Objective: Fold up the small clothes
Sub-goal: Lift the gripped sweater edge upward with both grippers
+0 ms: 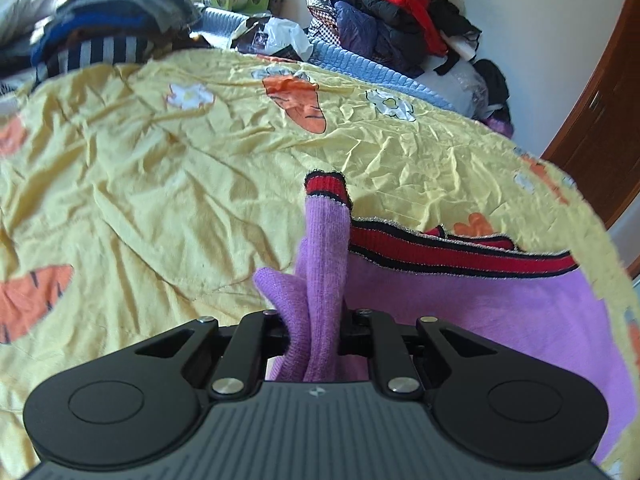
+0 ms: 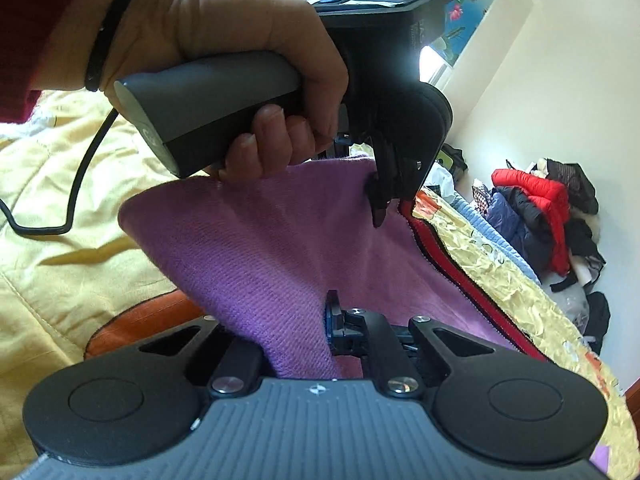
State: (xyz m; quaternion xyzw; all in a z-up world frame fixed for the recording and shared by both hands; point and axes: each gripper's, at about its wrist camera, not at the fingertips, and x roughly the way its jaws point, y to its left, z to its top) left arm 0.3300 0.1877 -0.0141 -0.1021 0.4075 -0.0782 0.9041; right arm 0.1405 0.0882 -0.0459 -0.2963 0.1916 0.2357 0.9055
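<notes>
A yellow quilt [image 1: 168, 184] covers the bed; clothes [image 1: 396, 12] are piled by the white wall. A hand [image 2: 240, 60] holds the left gripper [image 2: 380, 208] angled down. Both it and the right gripper [image 2: 320, 332] are clamped on the purple sweater [image 2: 260, 240], lifting its edge off the quilt.

Yellow bedspread [image 1: 160, 184] (carrot-printed) under purple sweater [image 1: 500, 320]

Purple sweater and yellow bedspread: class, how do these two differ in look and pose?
The purple sweater is plain knit with a red-and-black striped trim; the yellow bedspread is crinkled cloth printed with carrots and flowers. The sweater is pinched and partly raised by both grippers; the bedspread lies spread beneath it. Both are soft fabric.
</notes>
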